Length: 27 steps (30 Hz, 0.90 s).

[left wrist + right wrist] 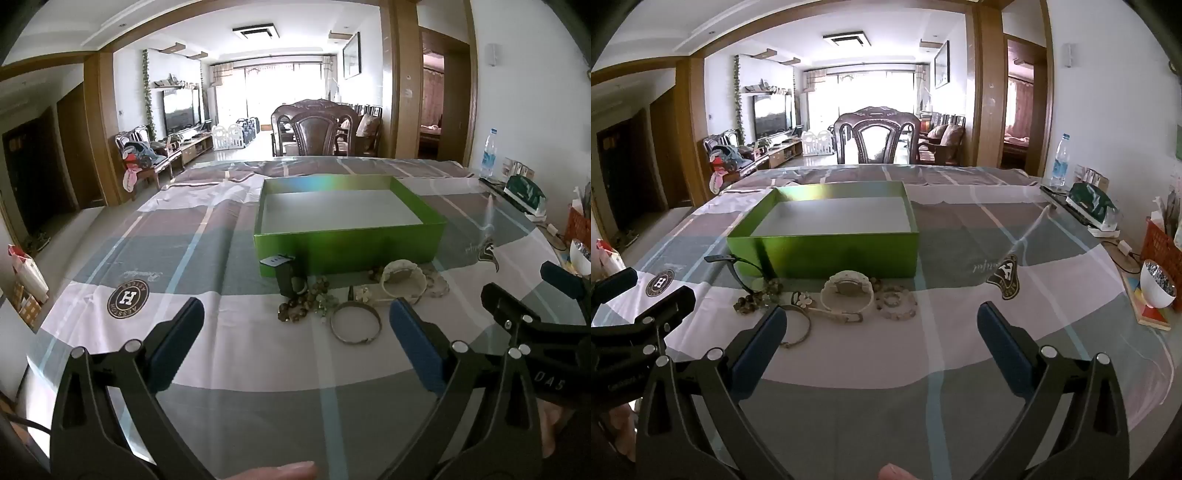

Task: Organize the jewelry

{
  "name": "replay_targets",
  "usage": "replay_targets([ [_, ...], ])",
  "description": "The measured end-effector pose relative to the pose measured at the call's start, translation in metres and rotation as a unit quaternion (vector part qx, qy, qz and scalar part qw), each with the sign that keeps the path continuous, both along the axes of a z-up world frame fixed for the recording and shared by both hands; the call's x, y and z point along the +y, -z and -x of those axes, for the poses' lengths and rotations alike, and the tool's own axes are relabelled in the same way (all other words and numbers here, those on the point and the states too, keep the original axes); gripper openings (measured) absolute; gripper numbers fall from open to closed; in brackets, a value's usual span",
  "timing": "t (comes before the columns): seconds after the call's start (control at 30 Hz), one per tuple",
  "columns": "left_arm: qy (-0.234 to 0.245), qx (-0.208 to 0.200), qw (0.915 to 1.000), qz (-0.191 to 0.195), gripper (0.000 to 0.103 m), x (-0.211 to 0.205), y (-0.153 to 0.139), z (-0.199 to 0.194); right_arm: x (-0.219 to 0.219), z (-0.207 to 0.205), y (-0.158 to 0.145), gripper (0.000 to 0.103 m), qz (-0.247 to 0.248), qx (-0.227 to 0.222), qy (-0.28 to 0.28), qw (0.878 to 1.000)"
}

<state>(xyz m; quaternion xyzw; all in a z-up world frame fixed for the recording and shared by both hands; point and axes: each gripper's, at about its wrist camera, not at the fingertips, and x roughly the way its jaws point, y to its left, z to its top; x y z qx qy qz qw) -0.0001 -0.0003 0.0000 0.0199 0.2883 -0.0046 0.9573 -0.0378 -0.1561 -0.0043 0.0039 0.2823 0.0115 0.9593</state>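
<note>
While both tongs hang wide apart with nothing between their blue pads, the jewelry waits on the worktop just in front of the green box point(351, 251). On the checked cloth point(184, 254) a round dark emblem point(127, 298) carries a big "H" ringed by small letters too fine to read; cursive script beside it is upside down and unclear. A second crest point(1006, 276) lies on the right side of the cloth. "DA5" shows on the body of the right tongs point(882, 325) in the left wrist view.

Left tongs point(295, 321) hover near the metal bangle point(355, 325), not touching it. Counted: 1 bangle, 1 white watch point(847, 291), 1 black watch point(286, 275) leaning at the box wall, 1 pale bead bracelet point(897, 303), 1 flower piece point(803, 300), and a tangle of dark beads point(304, 302) that cannot be separated. The box is open, its pale floor bare.

Along the right edge stand 1 water bottle point(1061, 160), a dark green pack point(1093, 205), a red basket point(1161, 245) and a white bowl point(1158, 288). 1 carved chair point(877, 138) faces the far side.
</note>
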Motion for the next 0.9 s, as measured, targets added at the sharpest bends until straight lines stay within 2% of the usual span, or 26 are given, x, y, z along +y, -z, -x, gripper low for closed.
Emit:
replay_targets([
  [0.9,0.000,0.002,1.0000,-0.002,0.099,-0.0002,0.0002,0.0000,0.0006,0.0016,-0.0012,0.101,0.002,0.000,0.000,1.000],
])
